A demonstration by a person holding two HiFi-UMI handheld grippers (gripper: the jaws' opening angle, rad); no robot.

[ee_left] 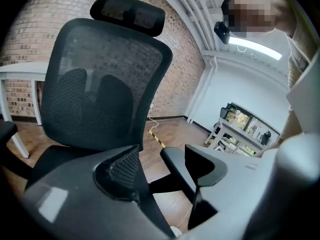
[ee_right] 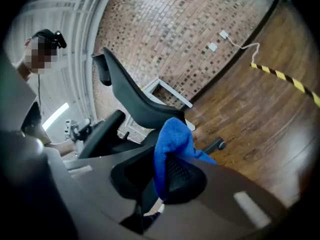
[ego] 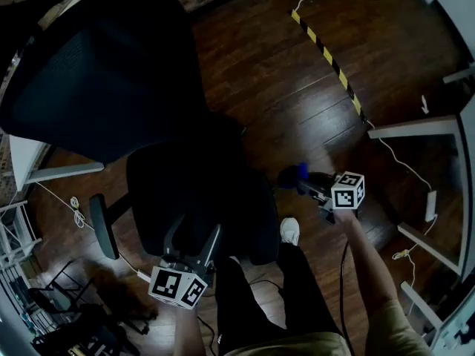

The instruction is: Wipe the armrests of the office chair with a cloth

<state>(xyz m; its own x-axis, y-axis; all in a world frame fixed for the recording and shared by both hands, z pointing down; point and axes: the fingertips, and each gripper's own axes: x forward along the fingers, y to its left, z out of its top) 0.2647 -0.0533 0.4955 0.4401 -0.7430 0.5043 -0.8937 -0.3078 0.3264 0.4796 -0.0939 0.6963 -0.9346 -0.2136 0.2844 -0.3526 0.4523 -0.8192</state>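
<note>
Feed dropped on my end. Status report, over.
Left gripper open, empty, over chair seat. Right gripper shut on blue cloth beside chair. Visible armrest untouched. Nothing blocking.

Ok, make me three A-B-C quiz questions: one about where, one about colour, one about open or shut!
1. Where is the cloth?
A) on the chair seat
B) in the right hand-held gripper
C) on the floor

2. What colour is it?
A) red
B) blue
C) yellow

3. The left hand-held gripper is:
A) open and empty
B) shut on the cloth
C) shut on an armrest

Answers: 1 B, its jaws pinch the cloth; 2 B, it is bright blue; 3 A, its jaws stand apart with nothing between.
</note>
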